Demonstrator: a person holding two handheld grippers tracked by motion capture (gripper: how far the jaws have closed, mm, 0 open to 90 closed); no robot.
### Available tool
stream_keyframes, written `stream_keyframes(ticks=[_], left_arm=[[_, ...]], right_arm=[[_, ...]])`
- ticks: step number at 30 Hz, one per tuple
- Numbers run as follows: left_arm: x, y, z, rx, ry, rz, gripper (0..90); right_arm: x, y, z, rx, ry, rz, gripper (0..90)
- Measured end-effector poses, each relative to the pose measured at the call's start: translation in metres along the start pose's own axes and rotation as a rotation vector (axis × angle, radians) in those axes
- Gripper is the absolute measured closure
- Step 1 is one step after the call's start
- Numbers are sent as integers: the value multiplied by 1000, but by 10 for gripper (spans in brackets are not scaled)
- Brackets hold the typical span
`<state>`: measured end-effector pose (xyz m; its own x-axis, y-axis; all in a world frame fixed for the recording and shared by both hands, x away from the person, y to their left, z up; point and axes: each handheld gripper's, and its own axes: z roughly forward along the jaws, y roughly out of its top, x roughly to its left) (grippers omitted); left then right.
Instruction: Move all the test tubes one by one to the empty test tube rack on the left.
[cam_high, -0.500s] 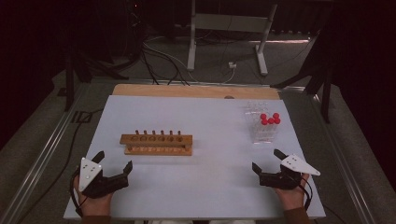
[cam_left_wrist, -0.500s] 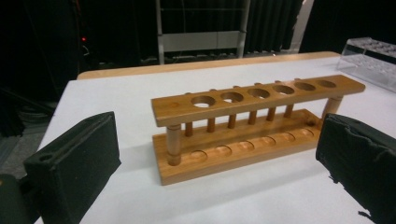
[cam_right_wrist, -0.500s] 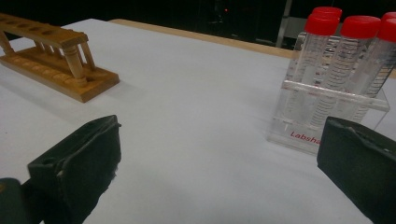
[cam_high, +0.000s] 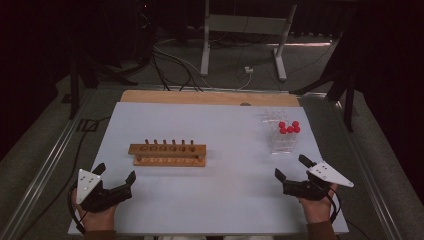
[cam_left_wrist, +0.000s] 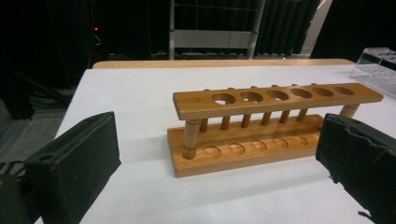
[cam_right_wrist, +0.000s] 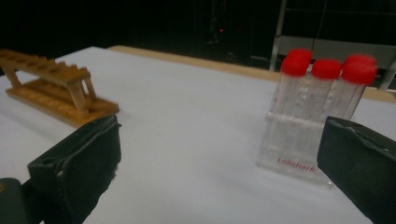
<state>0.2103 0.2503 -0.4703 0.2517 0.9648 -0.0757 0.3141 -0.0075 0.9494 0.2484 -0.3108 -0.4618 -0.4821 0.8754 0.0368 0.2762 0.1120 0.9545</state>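
Plenty of bare table along the bottom edge; left tool lower left, right tool lower right, both gaping wide, empty, aimed at wooden rack and tube rack

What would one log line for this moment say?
left claw: open, empty | right claw: open, empty | wooden rack: empty, mid-table | red-capped tubes: three, upright in clear rack

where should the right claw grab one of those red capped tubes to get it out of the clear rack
Grip just below the red cap, on the bare stretch of tube standing above the clear rack. Come from the near side, roughly level, where the open right claw already faces it. The tubes stand upright and close together, so probably lift straight up; the lower part sits inside the rack.
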Motion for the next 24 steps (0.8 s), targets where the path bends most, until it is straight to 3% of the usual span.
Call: stream_keyframes(ticks=[8,16,22,24], left_arm=[[1,-2,2,8,-5,-11,5],[4,-3,3,12,-3,-35,5],[5,-4,3,11,-1,-48,5],[6,-4,3,12,-1,-52,6]], right_arm=[[-13,20,1,-30,-15,3,2],[-37,36,11,-28,-64,16,4],[-55,41,19,-12,-114,29,87],[-62,40,22,-6,-129,34,152]])
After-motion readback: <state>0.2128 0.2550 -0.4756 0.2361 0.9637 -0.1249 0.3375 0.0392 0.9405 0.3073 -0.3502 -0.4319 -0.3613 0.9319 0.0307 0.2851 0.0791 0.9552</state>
